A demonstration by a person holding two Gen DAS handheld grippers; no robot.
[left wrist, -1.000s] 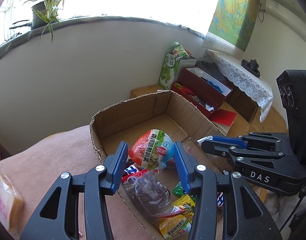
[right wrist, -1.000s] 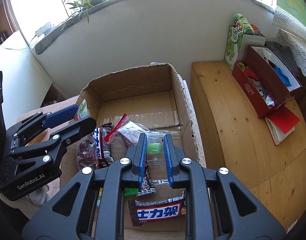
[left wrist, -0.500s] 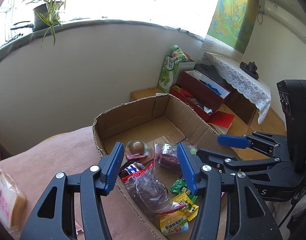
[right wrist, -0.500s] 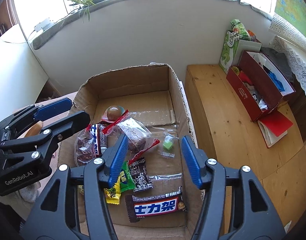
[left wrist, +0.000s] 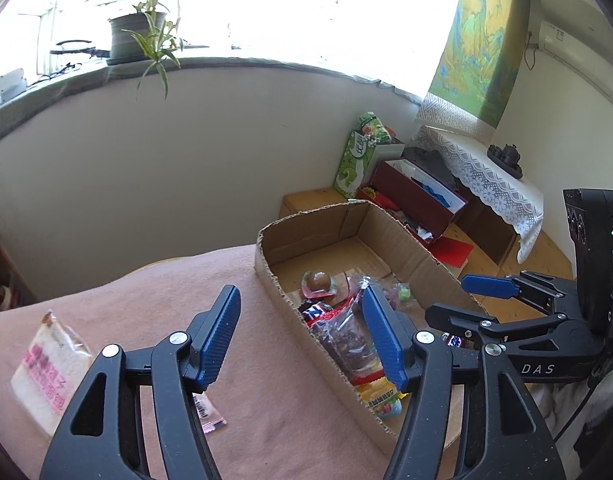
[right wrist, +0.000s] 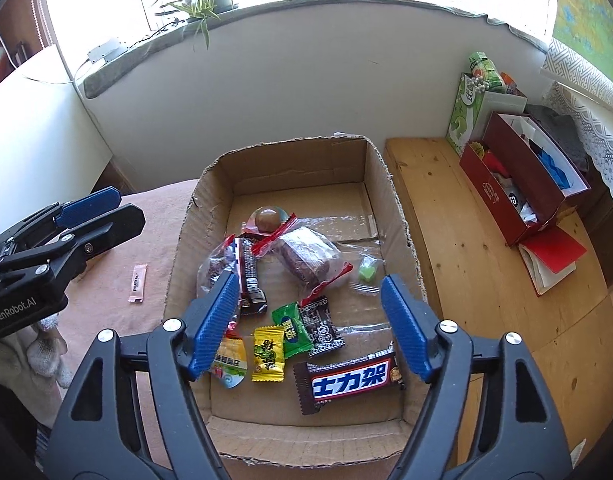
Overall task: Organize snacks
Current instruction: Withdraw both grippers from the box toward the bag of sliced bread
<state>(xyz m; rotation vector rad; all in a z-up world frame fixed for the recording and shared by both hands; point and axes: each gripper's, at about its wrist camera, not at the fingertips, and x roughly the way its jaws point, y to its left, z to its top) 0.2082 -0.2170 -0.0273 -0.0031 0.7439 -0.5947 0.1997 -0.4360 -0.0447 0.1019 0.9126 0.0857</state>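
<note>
A cardboard box (right wrist: pixel 398 216) is seen on a pink blanket (left wrist: pixel 186 288), beside a wooden bench (right wrist: pixel 466 248). The snacks are gathered inside it: a wrapped egg (right wrist: pixel 266 218) lies toward the middle, with a clear bag of dark cake (right wrist: pixel 306 256) just beside it, a green candy (right wrist: pixel 366 272) in clear wrap to the right, and a dark bar (right wrist: pixel 248 276) to the left. Nearer the front, a yellow candy (right wrist: pixel 268 354), a green packet (right wrist: pixel 292 330), a black packet (right wrist: pixel 320 328) and a large chocolate bar (right wrist: pixel 350 380) are laid close together. The right gripper (right wrist: pixel 310 324) is held above the front of the box; its jaws have just been opening and now stand wide apart, with nothing clasped between them. The left gripper (left wrist: pixel 300 338) is held over the box's left wall, its jaws likewise just opened and parted, and nothing is gripped. Outside the box, on the blanket, a bread pack (left wrist: pixel 50 368) and a small pink sachet (right wrist: pixel 137 282) are left lying, well apart from the rest. A red box (right wrist: pixel 502 204) is seen on the bench.
</note>
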